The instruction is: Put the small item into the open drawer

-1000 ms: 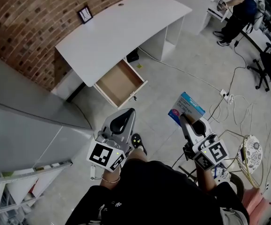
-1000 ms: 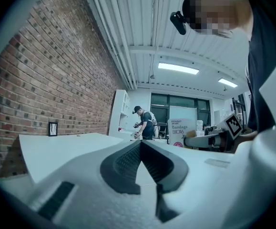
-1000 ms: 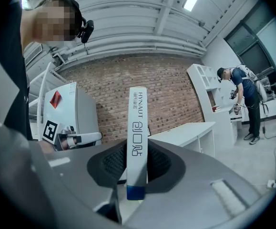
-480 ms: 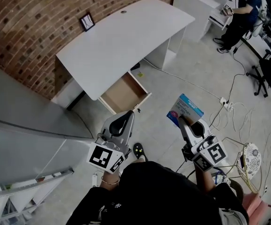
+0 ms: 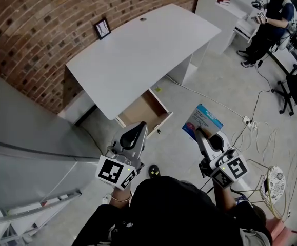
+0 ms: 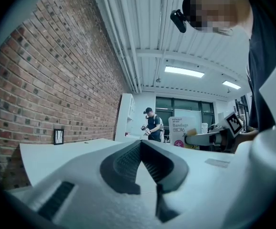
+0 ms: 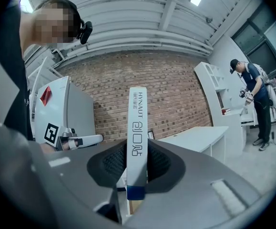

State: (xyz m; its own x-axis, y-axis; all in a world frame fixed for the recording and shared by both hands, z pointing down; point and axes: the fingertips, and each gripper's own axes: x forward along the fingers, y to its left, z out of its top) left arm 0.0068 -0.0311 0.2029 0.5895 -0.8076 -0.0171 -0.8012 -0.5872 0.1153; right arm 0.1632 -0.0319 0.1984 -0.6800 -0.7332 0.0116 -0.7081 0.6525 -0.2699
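Small item: bandage box [image 5: 203, 120], held upright on edge over the floor, well apart from the drawer and not yet in it.
Right gripper [image 5: 199, 132]: jaws part-way open, pads pressed on the box's two broad faces. This is judged a thin-axis grip that leaves the long end free to enter first.
Left gripper [image 5: 141, 125]: jaws closed tip to tip, nothing between them. It is judged idle, since the drawer is already open.
Open drawer [image 5: 144, 110]: pulled out from under the white desk [image 5: 138, 50], its bottom bare.
Head view only: drawer, and the gap from box to drawer.
Right gripper view only: pad contact on the box.
Left gripper view only: the touching tips.
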